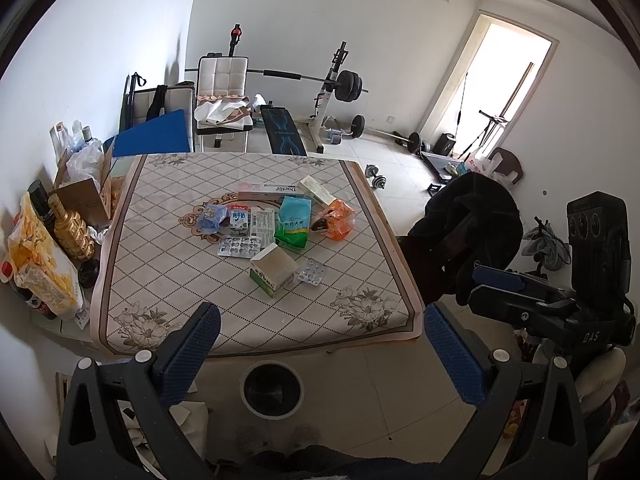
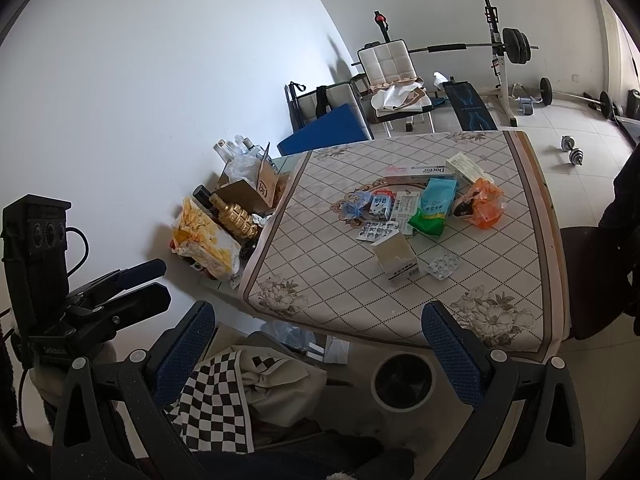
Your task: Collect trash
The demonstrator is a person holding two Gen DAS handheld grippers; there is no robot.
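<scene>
Both the left gripper [image 1: 320, 344] and right gripper [image 2: 318, 340] are hovering spread wide, holding nothing. Wrappers, blister packs [image 1: 238, 246] and cartons are lying mid-table [image 1: 168, 264]; a round bin [image 1: 272, 390] is sitting on the floor below its near edge.

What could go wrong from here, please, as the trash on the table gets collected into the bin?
1. The blister packs lie flat on the tablecloth, so fingers may slide over them or bunch the cloth.
2. The bin has a small mouth near the table's edge; the green-and-white box could miss it.
3. Both grippers, left and right, are open and empty.
</scene>
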